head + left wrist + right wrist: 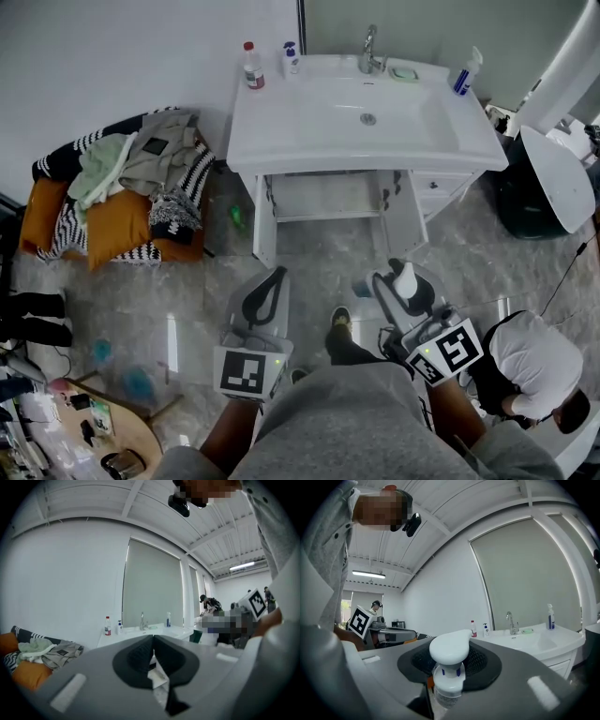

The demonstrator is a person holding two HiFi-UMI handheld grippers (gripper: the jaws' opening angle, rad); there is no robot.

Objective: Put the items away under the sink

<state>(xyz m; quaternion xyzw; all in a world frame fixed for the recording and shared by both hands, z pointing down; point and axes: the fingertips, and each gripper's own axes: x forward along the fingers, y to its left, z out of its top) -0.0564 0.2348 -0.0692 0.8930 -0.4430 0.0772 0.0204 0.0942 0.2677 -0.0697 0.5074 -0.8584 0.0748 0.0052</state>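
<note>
The white sink vanity stands ahead, its two lower doors swung open on a bare compartment. On its top are a red-capped bottle, a small pump bottle, a green soap dish and a blue spray bottle. My right gripper is shut on a white-headed pump bottle, held upright and short of the cabinet. My left gripper is beside it, jaws together and empty. In the left gripper view the sink shows beyond the left gripper.
A heap of clothes and orange cushions lies on the floor left of the vanity. A white appliance and a dark bin stand to its right. A person crouches at lower right. A cluttered round table is at lower left.
</note>
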